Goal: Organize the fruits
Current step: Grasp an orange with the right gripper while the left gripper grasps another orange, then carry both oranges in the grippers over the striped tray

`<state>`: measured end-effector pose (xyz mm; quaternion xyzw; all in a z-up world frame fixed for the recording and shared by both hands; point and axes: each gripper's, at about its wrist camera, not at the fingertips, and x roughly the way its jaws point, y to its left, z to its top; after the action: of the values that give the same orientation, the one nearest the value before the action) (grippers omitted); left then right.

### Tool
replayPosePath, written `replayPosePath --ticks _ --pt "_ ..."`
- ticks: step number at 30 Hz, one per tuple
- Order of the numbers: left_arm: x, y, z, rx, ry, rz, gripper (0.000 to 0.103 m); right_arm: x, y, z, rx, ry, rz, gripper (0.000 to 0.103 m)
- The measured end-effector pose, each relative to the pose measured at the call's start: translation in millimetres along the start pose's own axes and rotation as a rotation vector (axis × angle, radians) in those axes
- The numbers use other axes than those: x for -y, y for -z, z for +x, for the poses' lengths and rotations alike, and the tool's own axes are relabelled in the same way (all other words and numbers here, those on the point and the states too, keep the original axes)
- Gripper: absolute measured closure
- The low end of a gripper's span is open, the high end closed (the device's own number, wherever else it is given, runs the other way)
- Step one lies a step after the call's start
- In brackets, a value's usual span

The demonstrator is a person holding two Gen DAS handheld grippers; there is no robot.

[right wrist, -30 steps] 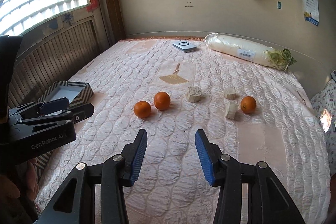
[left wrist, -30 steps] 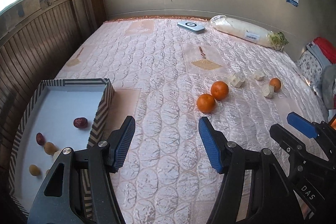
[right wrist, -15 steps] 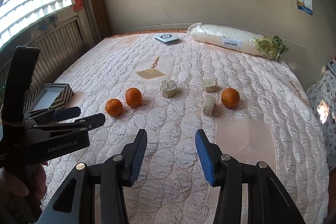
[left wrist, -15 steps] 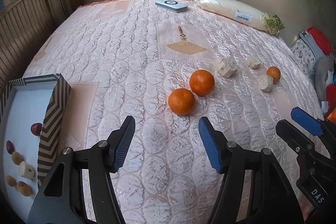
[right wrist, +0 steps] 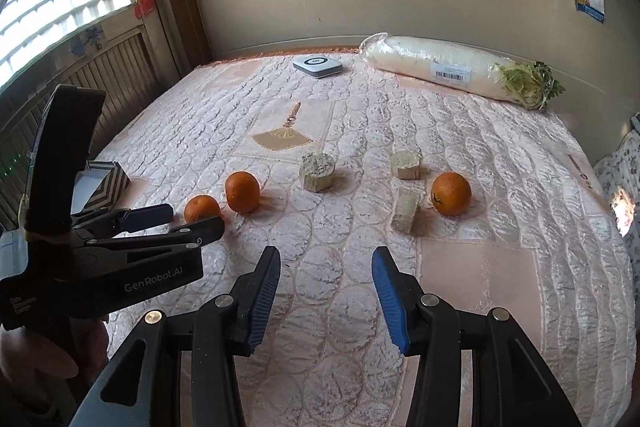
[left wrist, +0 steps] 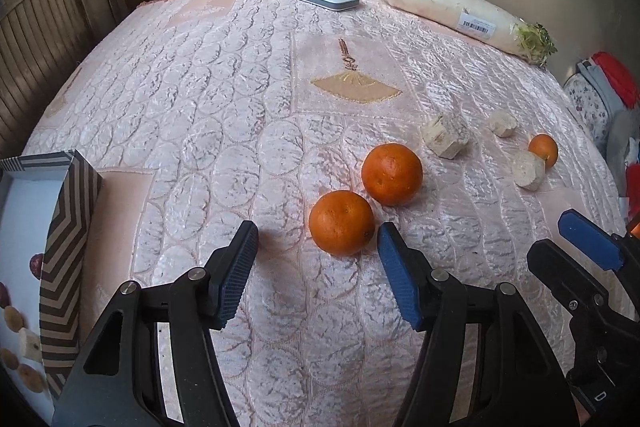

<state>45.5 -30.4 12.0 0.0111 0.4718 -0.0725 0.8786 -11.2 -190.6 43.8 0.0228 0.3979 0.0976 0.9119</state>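
Note:
Three oranges lie on the quilted bed. The nearest orange [left wrist: 341,222] [right wrist: 202,207] sits just ahead of my open left gripper [left wrist: 316,251], close to its right finger. A second orange [left wrist: 391,174] [right wrist: 242,191] touches it behind. The third orange [left wrist: 543,149] [right wrist: 451,193] lies far right. My left gripper also shows in the right wrist view [right wrist: 188,221]. My right gripper [right wrist: 325,281] is open and empty above the bed, short of the fruit; it shows in the left wrist view [left wrist: 568,243]. A striped box [left wrist: 68,211] at the left holds small fruits.
Three pale cut chunks [right wrist: 317,171] [right wrist: 406,164] [right wrist: 405,213] lie among the oranges. A wrapped white radish [right wrist: 456,71] and a small white device [right wrist: 317,65] lie near the far wall. Wooden panelling runs along the left; clothes [left wrist: 612,87] lie at the right edge.
My left gripper has moved forward and right, from the box toward the two oranges, now right at the nearest one. My right gripper has drifted right and slightly forward. Both stay open.

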Motion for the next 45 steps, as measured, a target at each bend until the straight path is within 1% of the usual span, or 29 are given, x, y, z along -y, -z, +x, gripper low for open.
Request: replayPosePath --ticks 1,3,8,14,17,22,24,25,29,34,40,45 --pt "-1 0 -1 0.015 -0.005 0.003 0.06 -1 -1 2 -0.001 -0.003 -0.004 0.057" --pt "-2 -1 -2 0.016 0.002 0.0 0.072 -5 -4 7 -0.003 -0.009 -0.013 0.057" --pt "-9 1 -6 0.025 -0.006 -0.013 0.073 -16 -12 20 -0.011 -0.05 -0.028 0.057" --pt "-26 6 -20 0.046 -0.052 -0.044 0.073 -39 -24 42 -0.031 -0.107 -0.065 0.057" --pt "-29 9 -25 0.05 -0.067 -0.052 0.073 -48 -31 55 -0.039 -0.116 -0.089 0.057" --pt "-34 15 -29 0.047 -0.087 -0.055 0.073 -52 -40 79 -0.071 -0.129 -0.086 0.057" --pt "-38 17 -31 0.046 -0.09 -0.06 0.073 -54 -40 85 -0.08 -0.122 -0.093 0.072" --pt "-40 18 -33 0.046 -0.091 -0.064 0.073 -55 -39 87 -0.084 -0.136 -0.093 0.075" --pt "-44 22 -40 0.053 -0.09 -0.074 0.073 -58 -35 76 -0.066 -0.123 -0.098 0.075" --pt "-47 28 -55 0.077 -0.085 -0.079 0.073 -63 -24 50 -0.031 -0.119 -0.103 0.075" --pt "-57 35 -76 0.116 -0.108 -0.076 0.073 -75 -11 21 0.01 -0.127 -0.1 0.075" --pt "-73 41 -94 0.151 -0.135 -0.089 0.073 -95 -7 5 0.026 -0.145 -0.127 0.075"
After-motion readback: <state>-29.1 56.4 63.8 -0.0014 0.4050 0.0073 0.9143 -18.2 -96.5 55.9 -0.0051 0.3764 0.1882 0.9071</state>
